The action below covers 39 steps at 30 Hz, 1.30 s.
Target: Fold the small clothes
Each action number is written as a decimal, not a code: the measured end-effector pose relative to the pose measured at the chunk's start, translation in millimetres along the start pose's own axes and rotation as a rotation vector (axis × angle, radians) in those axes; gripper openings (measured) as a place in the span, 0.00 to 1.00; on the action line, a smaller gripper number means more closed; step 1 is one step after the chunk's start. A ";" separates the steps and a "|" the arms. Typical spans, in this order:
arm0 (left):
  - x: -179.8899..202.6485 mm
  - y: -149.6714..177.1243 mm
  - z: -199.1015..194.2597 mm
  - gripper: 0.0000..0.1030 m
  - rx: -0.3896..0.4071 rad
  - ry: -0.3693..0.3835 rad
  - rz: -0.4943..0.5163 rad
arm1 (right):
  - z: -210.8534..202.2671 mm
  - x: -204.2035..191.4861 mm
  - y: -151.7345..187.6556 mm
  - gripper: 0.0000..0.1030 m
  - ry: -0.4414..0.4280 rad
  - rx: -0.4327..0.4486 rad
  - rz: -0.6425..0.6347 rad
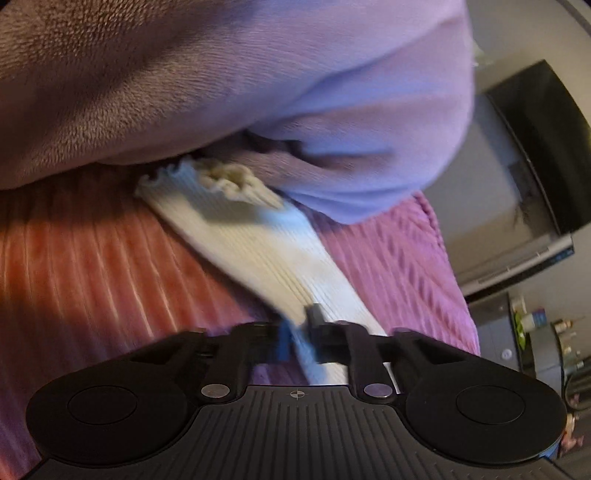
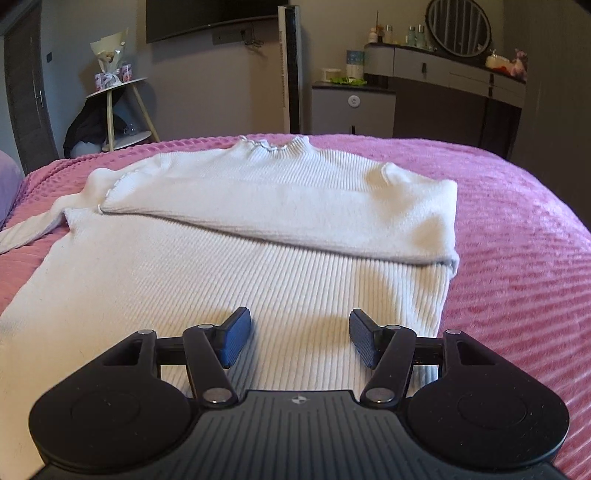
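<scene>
The white ribbed sweater [image 2: 236, 236] lies flat on the pink bedspread [image 2: 517, 236], one sleeve folded across its chest. The left claw [image 1: 299, 332] is clenched on the other sleeve [image 1: 258, 240], crowded by a lilac pillow [image 1: 332, 110]; the right claw [image 2: 300, 338] hangs released above the hem.

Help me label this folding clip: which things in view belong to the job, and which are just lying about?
Job:
sweater, one sleeve folded across
other sleeve, pinched in the left gripper
right gripper, open over the sweater
bedspread, the work surface

Lying about:
lilac pillow
TV
side table
dresser
mirror
</scene>
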<state>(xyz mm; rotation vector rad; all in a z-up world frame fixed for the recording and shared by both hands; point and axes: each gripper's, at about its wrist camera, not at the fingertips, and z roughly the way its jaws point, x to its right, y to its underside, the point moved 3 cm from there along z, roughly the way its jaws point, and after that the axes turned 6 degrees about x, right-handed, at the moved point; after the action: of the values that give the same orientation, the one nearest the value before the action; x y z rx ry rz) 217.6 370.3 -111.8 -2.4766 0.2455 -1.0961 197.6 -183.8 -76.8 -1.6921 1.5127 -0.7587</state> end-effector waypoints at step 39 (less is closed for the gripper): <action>88.9 152.4 -83.2 0.71 0.041 -0.233 0.647 | 16.4 -125.4 -19.4 0.45 -0.241 0.094 -0.302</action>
<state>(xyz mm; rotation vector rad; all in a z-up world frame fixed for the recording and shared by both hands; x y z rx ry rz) 217.2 179.7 -70.2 -2.2041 0.8646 -0.5302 205.1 -56.6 -64.6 -1.8880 1.0565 -0.7352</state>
